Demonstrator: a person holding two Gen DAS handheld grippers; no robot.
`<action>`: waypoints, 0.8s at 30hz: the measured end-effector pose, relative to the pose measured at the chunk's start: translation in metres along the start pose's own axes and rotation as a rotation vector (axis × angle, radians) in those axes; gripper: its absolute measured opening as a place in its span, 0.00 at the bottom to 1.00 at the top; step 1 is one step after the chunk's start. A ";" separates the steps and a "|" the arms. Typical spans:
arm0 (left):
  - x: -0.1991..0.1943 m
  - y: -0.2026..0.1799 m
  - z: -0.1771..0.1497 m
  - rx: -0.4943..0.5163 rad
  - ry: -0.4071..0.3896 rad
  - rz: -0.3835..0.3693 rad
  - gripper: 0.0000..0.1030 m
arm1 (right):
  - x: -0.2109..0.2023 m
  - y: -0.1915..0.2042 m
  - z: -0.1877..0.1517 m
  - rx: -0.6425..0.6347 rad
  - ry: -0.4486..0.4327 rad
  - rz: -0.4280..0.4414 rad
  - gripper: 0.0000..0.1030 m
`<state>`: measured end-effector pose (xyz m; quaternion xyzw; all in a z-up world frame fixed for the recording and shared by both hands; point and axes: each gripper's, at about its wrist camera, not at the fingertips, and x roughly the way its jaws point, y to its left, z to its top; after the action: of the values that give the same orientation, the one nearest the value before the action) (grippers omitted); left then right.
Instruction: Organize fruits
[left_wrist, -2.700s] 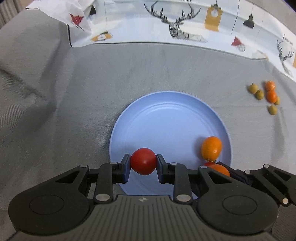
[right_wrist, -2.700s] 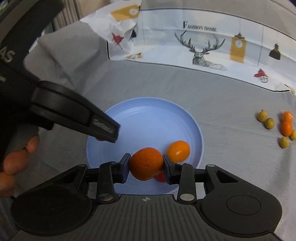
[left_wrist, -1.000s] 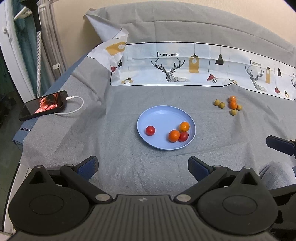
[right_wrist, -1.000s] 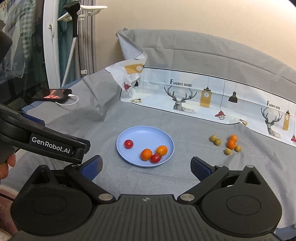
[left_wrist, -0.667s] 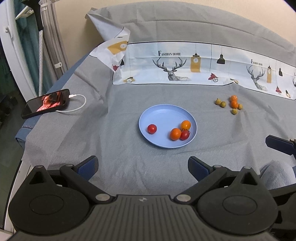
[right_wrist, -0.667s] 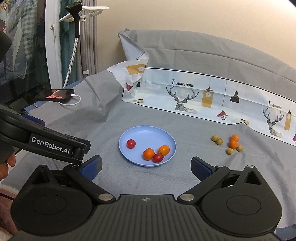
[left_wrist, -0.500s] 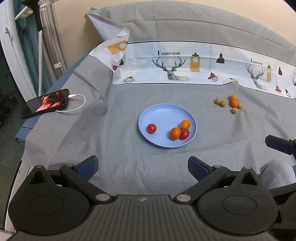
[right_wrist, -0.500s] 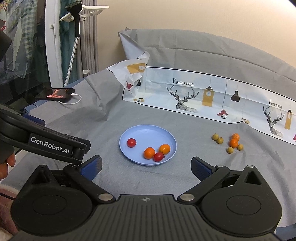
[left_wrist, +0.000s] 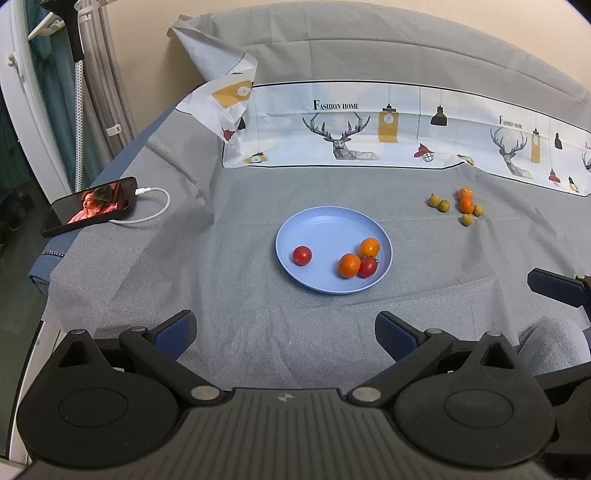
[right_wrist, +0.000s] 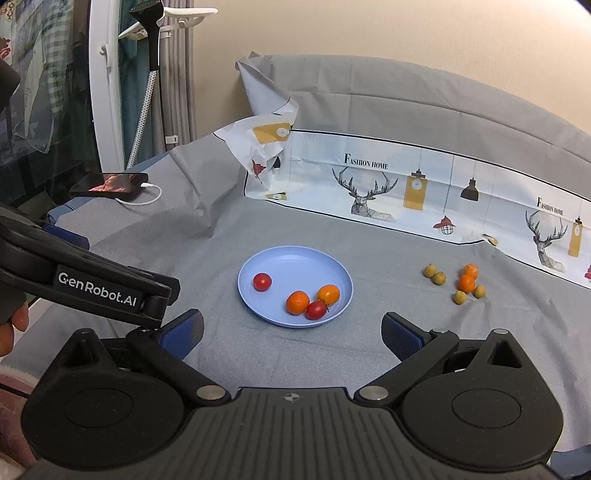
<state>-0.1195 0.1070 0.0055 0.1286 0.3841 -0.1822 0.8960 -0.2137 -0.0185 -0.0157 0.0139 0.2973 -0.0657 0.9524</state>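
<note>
- I read "FASHION HOME" in dark capitals on the white printed cloth (left_wrist: 369, 125), just above the deer drawing, in the left wrist view.
- The same words appear a second time further right on that cloth, above another deer, smaller and harder to make out.
- In the right wrist view I read "FASHION HOME" on the cloth (right_wrist: 406, 184) too, and a repeat near the right edge.
- I read "GenRobot.AI" in white letters on the black arm of the left gripper (right_wrist: 99, 290), seen from the right wrist camera.
- The phone (left_wrist: 92, 205) screen shows a picture; I can read no text on it.
</note>
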 end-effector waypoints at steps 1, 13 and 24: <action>0.000 0.000 0.000 0.000 0.000 -0.001 1.00 | 0.000 0.000 0.000 0.000 0.001 -0.001 0.99; 0.002 0.000 0.000 0.003 0.009 -0.002 1.00 | 0.004 0.000 -0.001 -0.003 0.015 -0.003 0.99; 0.006 -0.001 0.000 0.007 0.018 -0.005 1.00 | 0.007 -0.002 -0.002 0.001 0.027 -0.006 0.99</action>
<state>-0.1160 0.1052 0.0005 0.1323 0.3918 -0.1845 0.8916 -0.2091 -0.0212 -0.0213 0.0145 0.3104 -0.0683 0.9480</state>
